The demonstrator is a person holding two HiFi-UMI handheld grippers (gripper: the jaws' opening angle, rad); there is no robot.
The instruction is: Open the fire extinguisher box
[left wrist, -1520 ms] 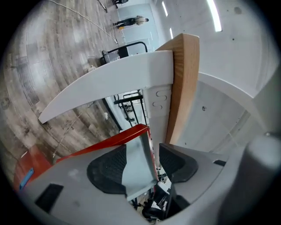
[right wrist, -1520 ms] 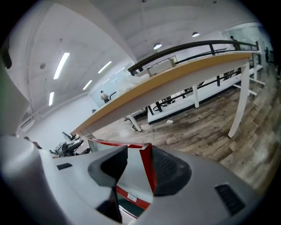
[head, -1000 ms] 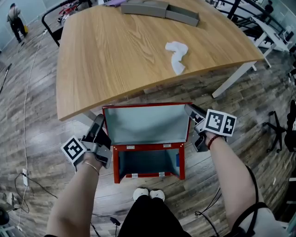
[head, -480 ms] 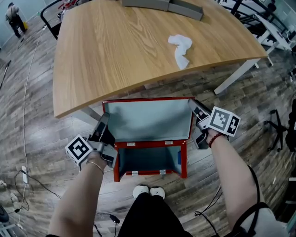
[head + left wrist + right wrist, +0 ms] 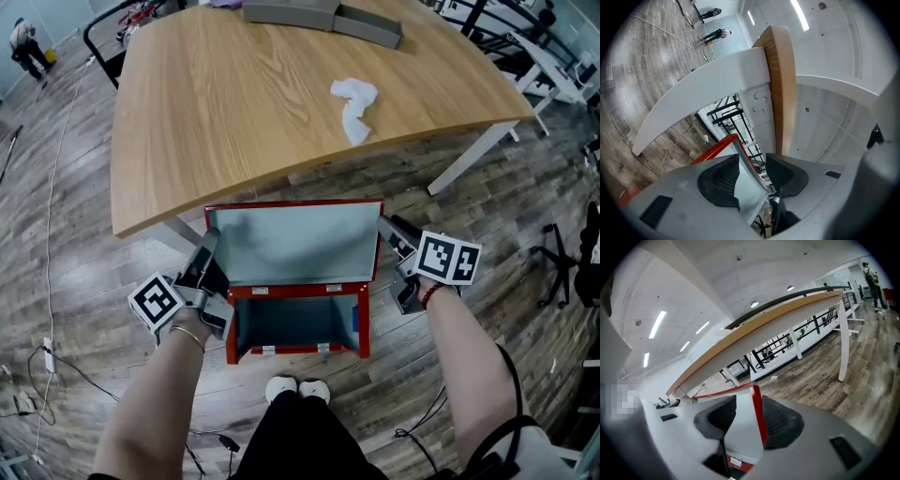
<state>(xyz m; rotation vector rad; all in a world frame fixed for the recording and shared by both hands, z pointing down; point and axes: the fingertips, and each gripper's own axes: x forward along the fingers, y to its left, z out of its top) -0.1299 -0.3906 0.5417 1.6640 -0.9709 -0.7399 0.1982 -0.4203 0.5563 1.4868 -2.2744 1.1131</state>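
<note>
OBJECT: fire extinguisher box [image 5: 298,323] on floor [image 5: 75,281] at 6 o'clock, below table [image 5: 234,103] near edge | LID: lid [image 5: 292,242] raised, grey inside showing | LEFT: left gripper [image 5: 206,249] at lid's 9 o'clock edge, jaws closing, edge between pads, not yet clamped | RIGHT: right gripper [image 5: 387,228] at 3 o'clock edge, pinching lid's red rim

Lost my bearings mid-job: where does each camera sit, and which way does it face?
Head view: on the head, steeply down at the open box by the table; arms, shoes show.
Left gripper view: on the left gripper, up along its closing jaws at the table's underside.
Right gripper view: on the right gripper, along its jaws across the floor.
Shared: the lid has its edge between each gripper's jaws.
</note>
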